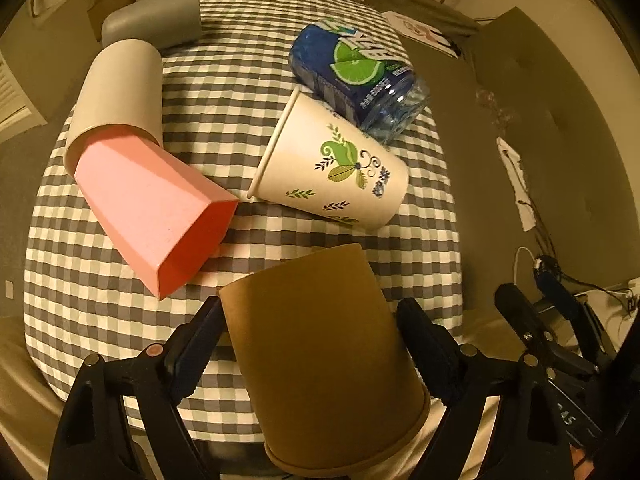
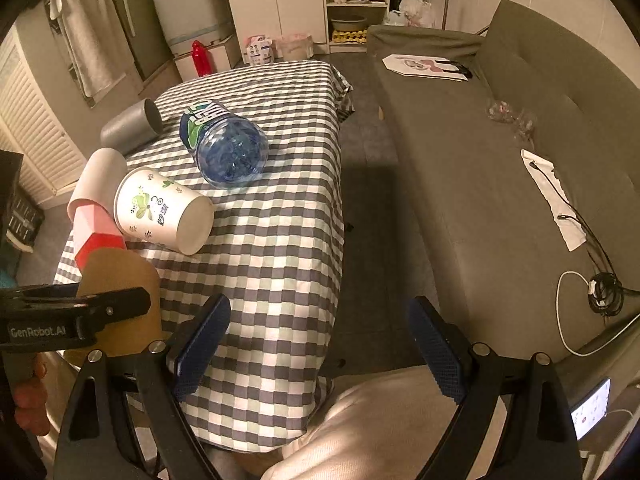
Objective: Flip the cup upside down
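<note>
A brown paper cup (image 1: 324, 352) sits between the fingers of my left gripper (image 1: 316, 344), tilted, with its closed base away from the camera and its rim toward it. The fingers press its two sides near the table's front edge. In the right wrist view the brown cup (image 2: 120, 276) shows at the left, with the left gripper's finger across it. My right gripper (image 2: 320, 344) is open and empty, over the table's near right edge.
On the checked tablecloth (image 1: 280, 56) lie a white leaf-print paper cup (image 1: 336, 168), a pink cup (image 1: 156, 208) tucked into a beige cup (image 1: 116, 96), a grey cup (image 1: 156, 20) and a blue bottle (image 1: 352, 72). A grey sofa (image 2: 500, 168) stands to the right.
</note>
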### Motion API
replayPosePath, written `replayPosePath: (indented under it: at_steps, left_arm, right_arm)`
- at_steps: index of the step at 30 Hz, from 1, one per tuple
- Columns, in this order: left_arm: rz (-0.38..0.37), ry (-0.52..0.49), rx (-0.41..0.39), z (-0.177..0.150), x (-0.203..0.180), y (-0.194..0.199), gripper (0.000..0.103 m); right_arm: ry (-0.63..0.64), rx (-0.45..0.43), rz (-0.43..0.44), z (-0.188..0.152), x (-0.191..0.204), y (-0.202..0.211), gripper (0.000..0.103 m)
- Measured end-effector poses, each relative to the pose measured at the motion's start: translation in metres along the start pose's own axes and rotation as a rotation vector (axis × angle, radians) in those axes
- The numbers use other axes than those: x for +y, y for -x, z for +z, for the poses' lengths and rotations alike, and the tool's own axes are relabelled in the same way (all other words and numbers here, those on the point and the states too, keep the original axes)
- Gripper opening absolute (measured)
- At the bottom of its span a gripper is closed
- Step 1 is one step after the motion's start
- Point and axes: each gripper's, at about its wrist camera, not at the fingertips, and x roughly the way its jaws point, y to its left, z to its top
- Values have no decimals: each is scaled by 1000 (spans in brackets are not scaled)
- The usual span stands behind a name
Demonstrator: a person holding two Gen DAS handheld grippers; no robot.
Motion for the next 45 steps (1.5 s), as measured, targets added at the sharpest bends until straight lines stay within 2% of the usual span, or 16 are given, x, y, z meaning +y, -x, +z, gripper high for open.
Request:
replayPosePath:
  at_steps: [3,9,12,13,16,20,22,29,31,38,45]
  left_arm:
    - [-1,-9,-33,1,1,13,88]
    - [85,-108,-210,-2,-9,44,86]
    - [137,-148,-283,-13,-10,48,86]
    - [176,-182,-325,-21,-12,47,86]
    - [221,-269,-376,-39,-20,37,86]
    - [202,-282,-405,-55,-20,27,86]
    - [161,-278,-435,-62,-18,25,86]
    - [104,-255,-436,-73,-11,10,88]
    - [97,-256,-414,-72,-9,3,88]
    - [115,-299,-397,-72,-12,-13,86]
    - [152,-290,-429,-49,-8,-21,86]
  right_arm:
    - [10,-7,-4,1,5,3,90]
    - [34,-25,-16,-2,15,12,90]
    - [39,-31,-21,-5,19,16,90]
    - [41,-33,-22,-6,20,17,90]
    - [47,-38,-34,-9,22,20,90]
    - [45,-37,-47,-10,23,21,90]
    - [46,-40,-49,-10,24,22,90]
    - [46,-36,-52,-13,26,22,90]
    - [47,-31,-51,-13,26,20,90]
    - [43,-14,-51,-14,26,14,90]
    - [52,-3,-59,-12,29,9,90]
